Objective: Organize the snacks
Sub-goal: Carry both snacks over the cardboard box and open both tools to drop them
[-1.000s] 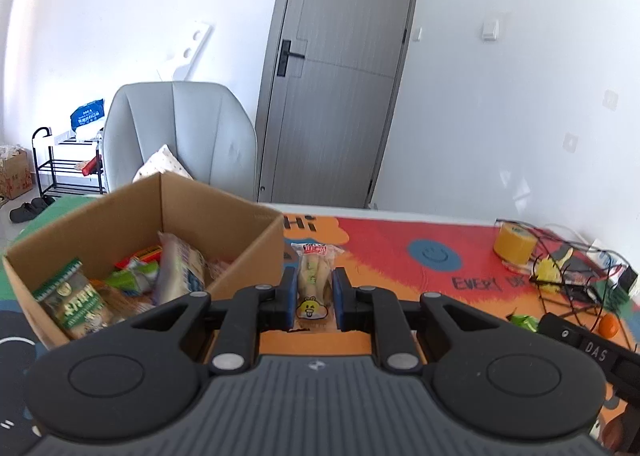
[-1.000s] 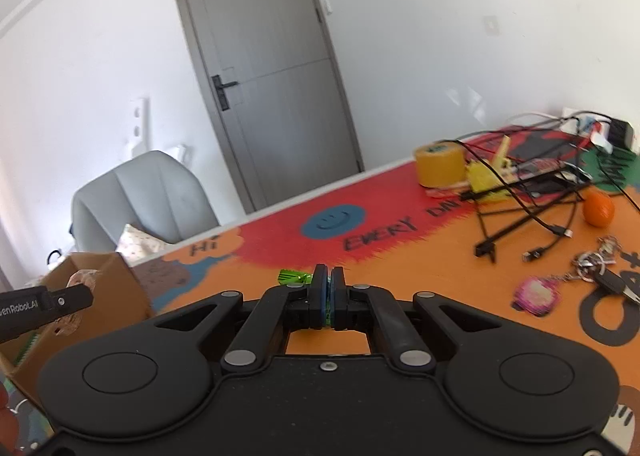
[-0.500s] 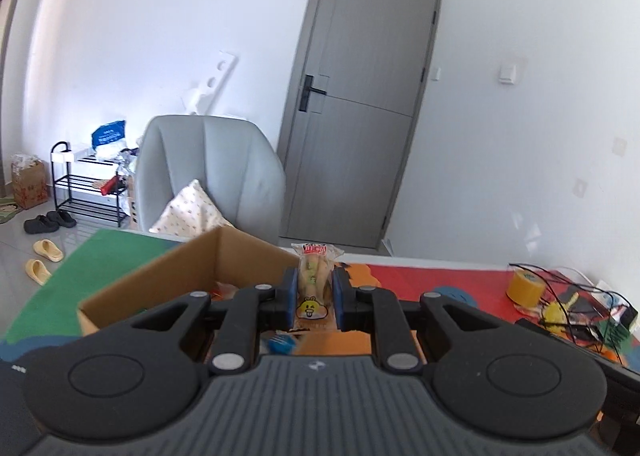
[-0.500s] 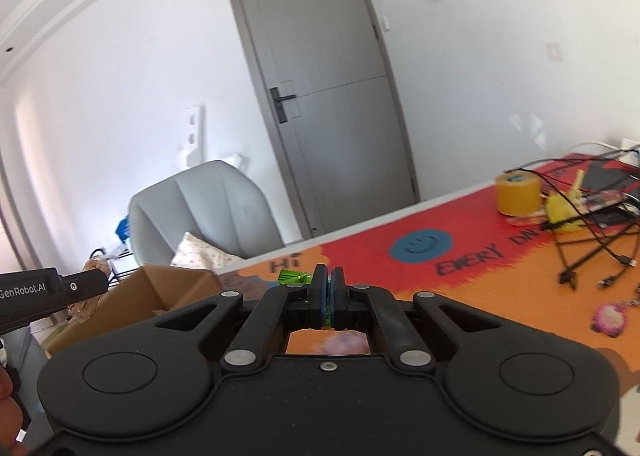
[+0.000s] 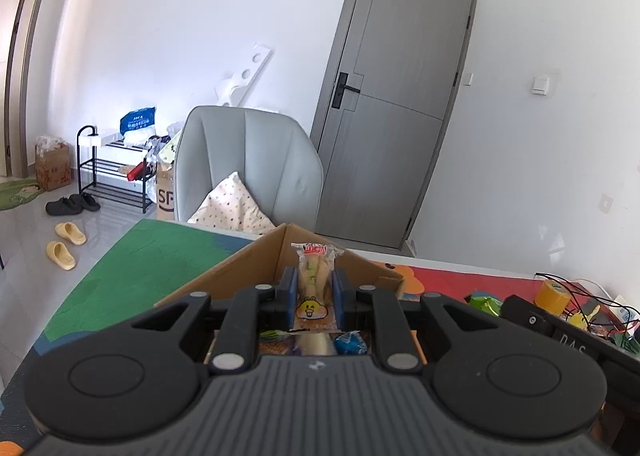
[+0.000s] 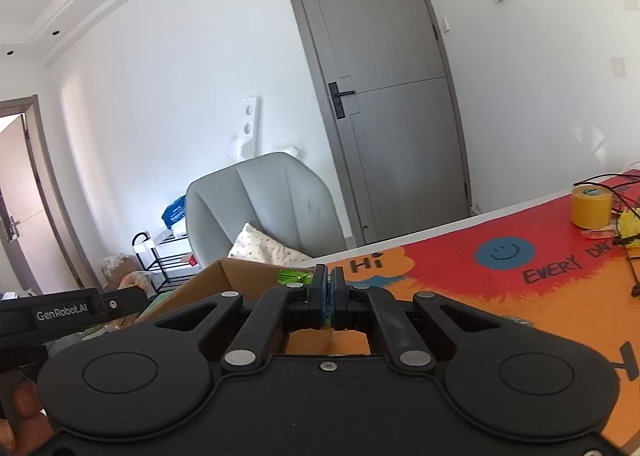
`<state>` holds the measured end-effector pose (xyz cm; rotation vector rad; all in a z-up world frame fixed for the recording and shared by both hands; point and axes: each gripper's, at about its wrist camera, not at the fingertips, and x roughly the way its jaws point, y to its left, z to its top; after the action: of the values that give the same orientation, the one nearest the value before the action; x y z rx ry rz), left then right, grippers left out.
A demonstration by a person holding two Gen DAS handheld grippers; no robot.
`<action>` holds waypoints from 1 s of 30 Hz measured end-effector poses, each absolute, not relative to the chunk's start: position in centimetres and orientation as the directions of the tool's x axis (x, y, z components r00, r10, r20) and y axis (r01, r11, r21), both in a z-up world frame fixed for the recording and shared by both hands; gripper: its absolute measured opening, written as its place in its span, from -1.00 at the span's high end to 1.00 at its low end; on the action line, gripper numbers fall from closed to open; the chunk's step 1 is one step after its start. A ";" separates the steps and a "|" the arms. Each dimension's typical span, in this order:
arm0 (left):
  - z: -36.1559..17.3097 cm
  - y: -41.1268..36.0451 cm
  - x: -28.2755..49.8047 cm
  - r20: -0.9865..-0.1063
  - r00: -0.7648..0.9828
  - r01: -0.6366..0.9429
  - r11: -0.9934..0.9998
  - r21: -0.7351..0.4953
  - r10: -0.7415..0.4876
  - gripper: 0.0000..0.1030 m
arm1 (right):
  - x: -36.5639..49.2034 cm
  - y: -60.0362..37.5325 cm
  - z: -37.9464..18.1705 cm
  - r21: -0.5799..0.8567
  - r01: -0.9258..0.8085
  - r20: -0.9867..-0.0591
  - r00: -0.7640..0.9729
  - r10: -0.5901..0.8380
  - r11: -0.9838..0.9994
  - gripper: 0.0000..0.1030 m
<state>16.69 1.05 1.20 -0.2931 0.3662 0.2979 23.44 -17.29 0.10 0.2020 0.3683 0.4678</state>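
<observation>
Snacks were partly gathered already: several wrapped items, among them a blue crinkled packet (image 5: 351, 341), could be made out inside the open cardboard box (image 5: 256, 261) that stood on the table (image 6: 460, 284). One more, a long bread snack (image 5: 314, 288) sealed in glossy clear film with a red printed top and a yellow cartoon face, was clamped upright between the blue pads of the left tool (image 5: 314, 298), directly above the box, so its release into the box was judged to be the step in hand. A thin green foil wrapper (image 6: 294, 277), shiny and crumpled, was pinched in the nearly closed right tool (image 6: 327, 298) just beside the box rim, and was judged to be next in line. How many loose snacks remained could not be told; a second green packet (image 5: 484, 302) was seen lying on the brightly printed, smooth mat. The box walls were matte and corrugated, with sharp folded corners.
</observation>
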 end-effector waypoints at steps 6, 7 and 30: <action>0.9 3.1 16.5 -0.427 0.879 -0.342 0.903 -0.260 0.210 0.55 | 23.2 -15.4 0.8 0.263 -0.438 -0.296 0.811 0.504 0.859 0.94; 0.8 3.4 16.3 -0.425 0.877 -0.356 0.898 -0.257 0.225 0.53 | 23.1 -15.0 1.0 0.258 -0.445 -0.295 0.809 0.509 0.857 0.94; 0.3 9.8 14.0 -0.429 0.849 -0.463 0.825 -0.323 0.308 0.03 | 23.2 -7.9 1.7 0.271 -0.584 -0.332 0.690 0.644 0.765 0.82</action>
<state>14.00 9.80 0.34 -0.4339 0.3722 0.4200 23.17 -7.94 1.74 0.1480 0.4263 0.6892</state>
